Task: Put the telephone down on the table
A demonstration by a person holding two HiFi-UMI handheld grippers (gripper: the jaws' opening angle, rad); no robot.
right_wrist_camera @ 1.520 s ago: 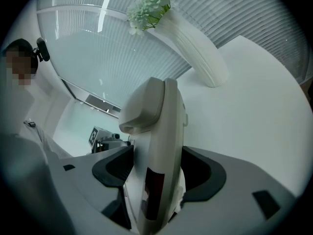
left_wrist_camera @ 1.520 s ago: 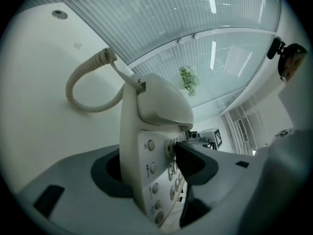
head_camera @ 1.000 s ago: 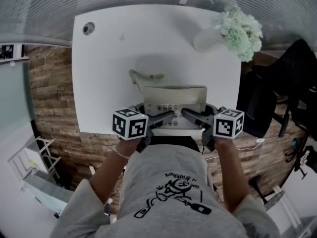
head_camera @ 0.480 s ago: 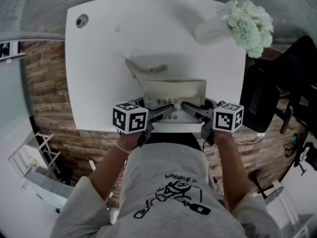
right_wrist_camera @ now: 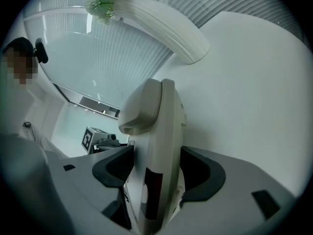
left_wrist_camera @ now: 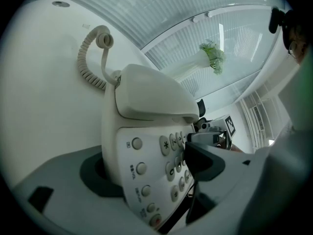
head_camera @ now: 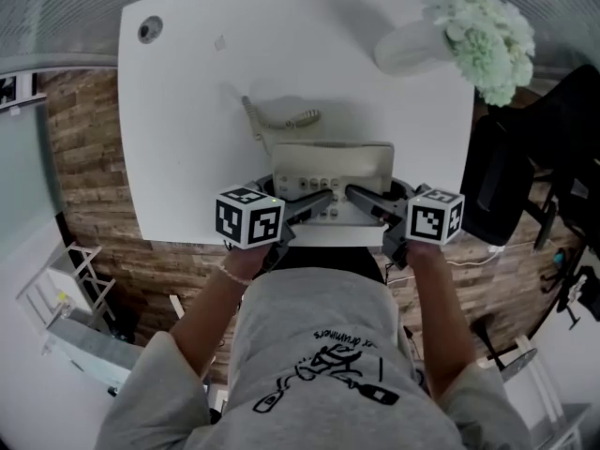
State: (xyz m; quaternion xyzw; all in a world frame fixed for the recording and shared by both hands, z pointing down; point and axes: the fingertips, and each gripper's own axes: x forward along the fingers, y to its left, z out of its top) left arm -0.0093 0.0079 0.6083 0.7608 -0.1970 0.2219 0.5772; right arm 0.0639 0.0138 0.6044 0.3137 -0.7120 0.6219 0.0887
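Note:
A cream desk telephone [head_camera: 331, 169] with its handset [left_wrist_camera: 151, 94] on the cradle hangs low over the near edge of the white table [head_camera: 187, 111]. My left gripper [head_camera: 314, 204] is shut on its left side, one pad across the keypad [left_wrist_camera: 171, 168]. From the other side my right gripper [head_camera: 363, 199] clamps the right edge, which shows edge-on [right_wrist_camera: 159, 173] between both pads. The coiled cord [head_camera: 286, 120] trails onto the tabletop behind the phone. Whether the base touches the table, I cannot tell.
A white ribbed vase [head_camera: 412, 45] with pale green flowers [head_camera: 487, 40] stands at the table's far right corner. A round cable hole [head_camera: 149, 31] is at the far left corner. A black chair [head_camera: 511, 176] is right of the table, over brick-patterned floor [head_camera: 84, 176].
Both grippers have sunk a little toward the tabletop with the telephone between them. More of the cord now lies on the table. The grips have not changed.

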